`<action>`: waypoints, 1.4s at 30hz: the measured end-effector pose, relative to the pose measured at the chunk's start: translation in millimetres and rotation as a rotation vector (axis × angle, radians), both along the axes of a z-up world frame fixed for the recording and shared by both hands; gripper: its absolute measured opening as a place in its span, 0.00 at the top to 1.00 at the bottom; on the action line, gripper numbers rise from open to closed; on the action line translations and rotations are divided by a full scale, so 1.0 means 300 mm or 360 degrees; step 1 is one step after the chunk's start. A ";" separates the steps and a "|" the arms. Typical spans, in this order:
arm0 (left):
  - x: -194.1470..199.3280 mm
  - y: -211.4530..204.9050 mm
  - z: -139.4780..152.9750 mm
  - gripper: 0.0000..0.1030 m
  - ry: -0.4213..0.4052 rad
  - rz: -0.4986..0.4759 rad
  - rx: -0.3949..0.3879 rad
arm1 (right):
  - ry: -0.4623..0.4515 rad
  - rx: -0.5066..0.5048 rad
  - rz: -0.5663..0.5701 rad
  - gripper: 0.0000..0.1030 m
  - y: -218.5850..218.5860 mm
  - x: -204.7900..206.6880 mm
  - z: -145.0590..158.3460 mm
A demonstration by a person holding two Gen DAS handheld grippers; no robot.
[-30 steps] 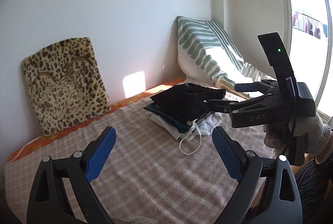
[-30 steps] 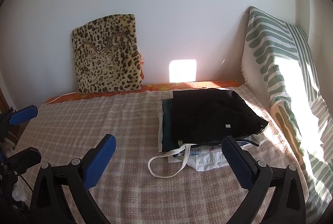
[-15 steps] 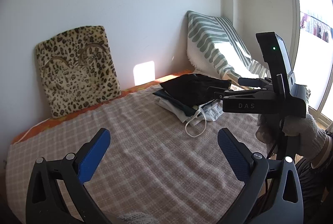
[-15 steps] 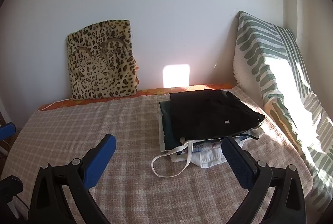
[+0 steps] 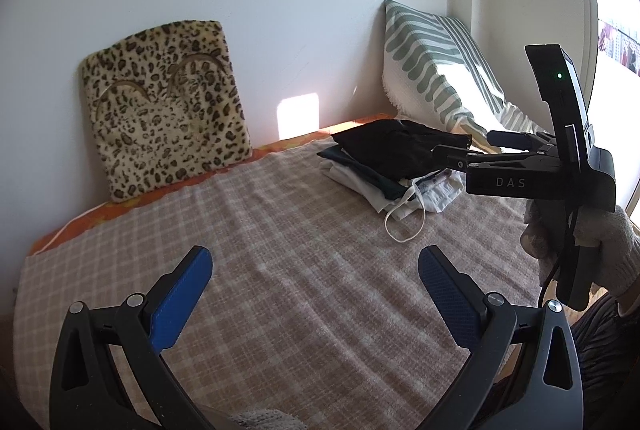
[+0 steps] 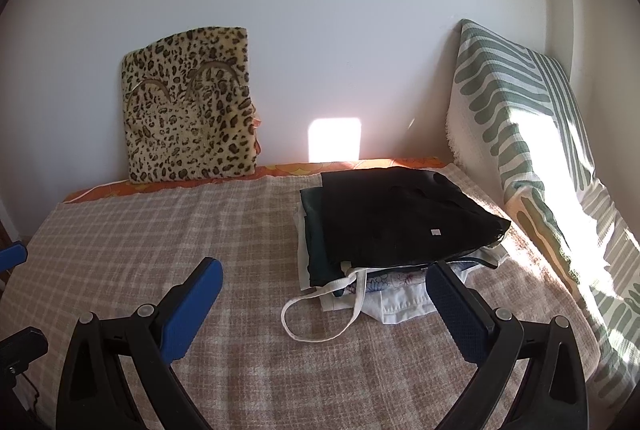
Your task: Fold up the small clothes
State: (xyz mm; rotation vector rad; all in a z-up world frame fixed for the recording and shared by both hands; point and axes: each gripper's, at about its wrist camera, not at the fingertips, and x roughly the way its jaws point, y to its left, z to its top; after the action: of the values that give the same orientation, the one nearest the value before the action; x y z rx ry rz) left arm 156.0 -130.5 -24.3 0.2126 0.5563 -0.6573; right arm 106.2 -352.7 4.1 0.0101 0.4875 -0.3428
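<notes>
The stack of clothes [image 6: 392, 226] lies folded at centre right on the bed [image 6: 160, 230], black garment uppermost. Both views have drawn back from it over the last second. The left claw [image 5: 316, 294] and right claw [image 6: 324, 294] gape, empty. Folding appears complete.

"DAS" on right gripper [image 5: 460, 150]
</notes>
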 end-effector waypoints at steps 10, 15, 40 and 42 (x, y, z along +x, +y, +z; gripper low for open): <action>-0.008 0.004 -0.005 0.00 -0.0007 0.0015 0.0010 | -0.0017 0.0019 -0.0003 0.00 -0.007 -0.009 0.005; -0.015 0.013 -0.002 0.00 -0.0005 0.0012 0.0009 | -0.0030 0.0036 -0.0006 0.00 0.001 -0.019 0.002; -0.036 0.021 0.017 0.00 -0.0035 0.0000 0.0010 | -0.0032 0.0026 0.0000 0.00 0.010 -0.025 0.002; -0.036 0.025 0.017 0.00 -0.0035 0.0001 0.0009 | -0.0033 0.0028 -0.0002 0.00 0.016 -0.029 0.003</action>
State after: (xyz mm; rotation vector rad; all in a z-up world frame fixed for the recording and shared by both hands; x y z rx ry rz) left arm 145.1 -123.0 -19.2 0.2247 0.5373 -0.6524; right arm 97.3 -347.8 5.0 0.0312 0.4703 -0.3393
